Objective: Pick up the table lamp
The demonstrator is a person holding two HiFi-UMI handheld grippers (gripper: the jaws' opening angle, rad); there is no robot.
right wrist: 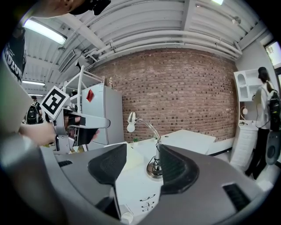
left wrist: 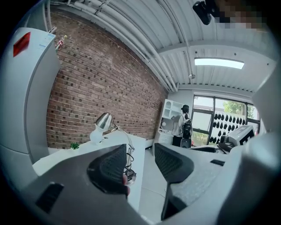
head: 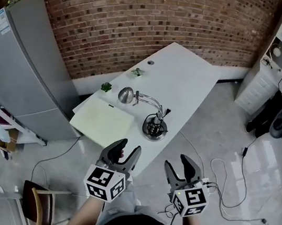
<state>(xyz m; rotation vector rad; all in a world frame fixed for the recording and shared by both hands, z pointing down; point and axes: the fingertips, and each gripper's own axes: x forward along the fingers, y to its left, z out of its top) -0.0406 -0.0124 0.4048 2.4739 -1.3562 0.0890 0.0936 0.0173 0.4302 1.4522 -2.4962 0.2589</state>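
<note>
A silver table lamp (head: 151, 113) stands on the white desk (head: 188, 80), its round base (head: 155, 129) near the front edge, its curved arm leading to a dome shade (head: 126, 95) at the left. Both grippers hover short of the desk, pointing at it. My left gripper (head: 128, 152) is open and empty; in its own view the lamp (left wrist: 104, 121) shows beyond the left jaw. My right gripper (head: 182, 165) is open too, nothing between the jaws; its own view frames the lamp base (right wrist: 154, 170) far off in the gap (right wrist: 144, 168).
A pale green mat (head: 105, 122) lies on the desk's left end, with two small green plants (head: 106, 86) behind it. A grey fridge (head: 26, 65) stands left, a chair (head: 42, 202) at lower left, cables (head: 225, 181) on the floor right, a white shelf unit (head: 278, 51) far right.
</note>
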